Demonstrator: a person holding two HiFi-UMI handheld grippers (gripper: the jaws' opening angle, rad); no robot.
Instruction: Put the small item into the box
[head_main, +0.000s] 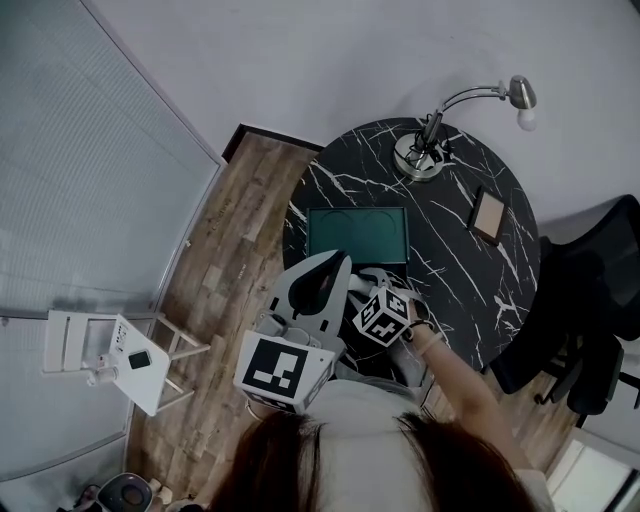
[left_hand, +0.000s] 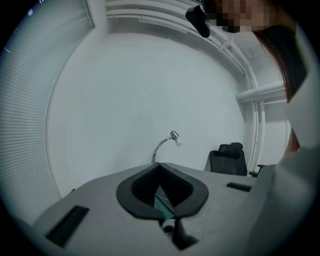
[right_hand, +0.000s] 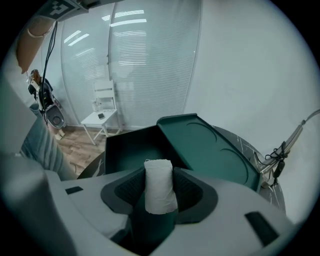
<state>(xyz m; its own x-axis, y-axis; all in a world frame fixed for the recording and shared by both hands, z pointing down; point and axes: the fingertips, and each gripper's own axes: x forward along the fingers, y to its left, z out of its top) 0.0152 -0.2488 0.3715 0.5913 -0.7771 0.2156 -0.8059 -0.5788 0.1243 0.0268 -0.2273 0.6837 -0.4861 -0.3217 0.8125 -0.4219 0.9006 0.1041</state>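
Observation:
A small white rolled cloth (right_hand: 159, 187) stands upright between the pads of my right gripper (right_hand: 160, 175), which is shut on it. Just beyond the jaws lies the dark green box (right_hand: 131, 147), its lid (right_hand: 210, 147) swung open to the right. In the head view the lid's inner face (head_main: 357, 235) shows on the black marble table (head_main: 460, 290), with my right gripper (head_main: 372, 280) at its near edge. My left gripper (head_main: 343, 262) hangs beside it, tilted up. Its jaws (left_hand: 159, 167) are closed, with only a green sliver showing through the slit.
A gooseneck desk lamp (head_main: 420, 150) and a tan phone-sized slab (head_main: 488, 215) sit on the table's far side. A black office chair (head_main: 590, 300) stands to the right. A white stool (head_main: 130, 365) is on the wood floor to the left.

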